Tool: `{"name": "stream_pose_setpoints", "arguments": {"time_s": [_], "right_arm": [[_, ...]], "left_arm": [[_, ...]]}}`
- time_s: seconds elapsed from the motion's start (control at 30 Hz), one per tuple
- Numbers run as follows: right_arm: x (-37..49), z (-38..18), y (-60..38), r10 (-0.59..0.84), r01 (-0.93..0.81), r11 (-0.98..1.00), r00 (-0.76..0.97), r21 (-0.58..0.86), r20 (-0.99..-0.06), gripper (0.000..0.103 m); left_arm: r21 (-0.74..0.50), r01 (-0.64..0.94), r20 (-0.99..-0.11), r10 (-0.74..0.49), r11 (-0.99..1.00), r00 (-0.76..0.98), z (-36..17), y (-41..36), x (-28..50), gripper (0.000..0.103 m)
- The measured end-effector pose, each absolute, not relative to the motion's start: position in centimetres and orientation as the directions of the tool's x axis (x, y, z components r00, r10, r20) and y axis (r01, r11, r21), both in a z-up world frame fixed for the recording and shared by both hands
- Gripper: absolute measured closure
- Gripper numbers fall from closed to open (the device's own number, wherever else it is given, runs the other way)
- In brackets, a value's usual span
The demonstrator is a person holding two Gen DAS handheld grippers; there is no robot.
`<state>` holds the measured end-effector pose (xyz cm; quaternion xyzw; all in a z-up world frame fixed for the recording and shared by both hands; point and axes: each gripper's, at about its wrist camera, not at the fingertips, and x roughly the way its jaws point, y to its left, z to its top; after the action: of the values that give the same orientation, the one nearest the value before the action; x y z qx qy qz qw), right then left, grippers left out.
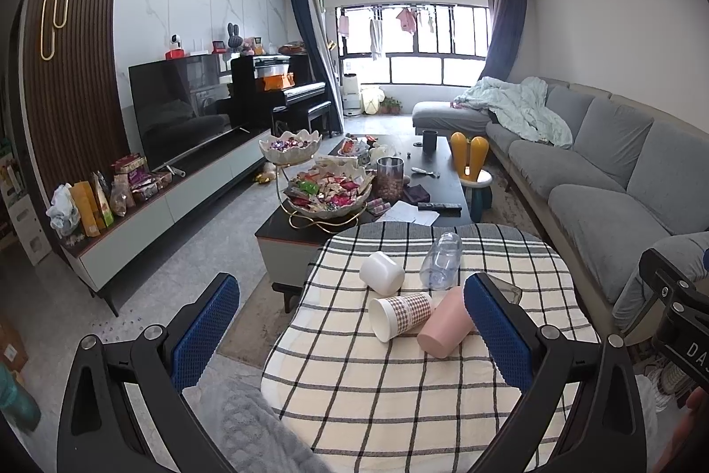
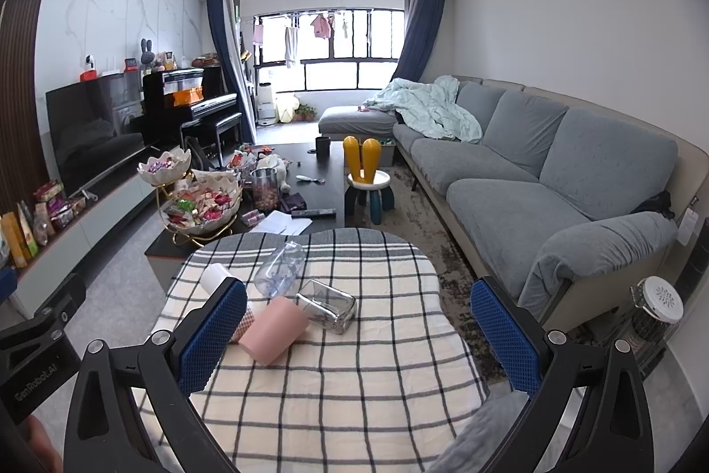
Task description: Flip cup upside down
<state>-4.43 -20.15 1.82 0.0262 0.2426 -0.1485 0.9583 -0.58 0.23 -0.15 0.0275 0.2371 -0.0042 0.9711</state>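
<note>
Pink cup point(image 1: 445, 324) on side, mouth away; left gripper point(image 1: 350, 329), right gripper point(image 2: 359, 331) fingers spread, empty.

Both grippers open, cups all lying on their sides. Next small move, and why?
Probably ease the left gripper forward and down onto the checked paper cup. Both it and the right gripper are open and empty, above the checked cloth. That cup lies on its side nearest between the left fingers, rim facing left; the pink cup touches it, so close carefully.
</note>
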Motion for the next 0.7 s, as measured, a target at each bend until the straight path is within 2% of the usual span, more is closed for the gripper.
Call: {"name": "stream_pose_setpoints", "arguments": {"time_s": [0.7], "right_arm": [[-4.7, 0.5, -19.9, -0.261, 0.283, 0.959, 0.831, -0.03, -0.491, 0.001]], "left_arm": [[0.033, 0.023, -0.508, -0.003, 0.999, 0.861, -1.8, 0.6, 0.1, 0.0]]}}
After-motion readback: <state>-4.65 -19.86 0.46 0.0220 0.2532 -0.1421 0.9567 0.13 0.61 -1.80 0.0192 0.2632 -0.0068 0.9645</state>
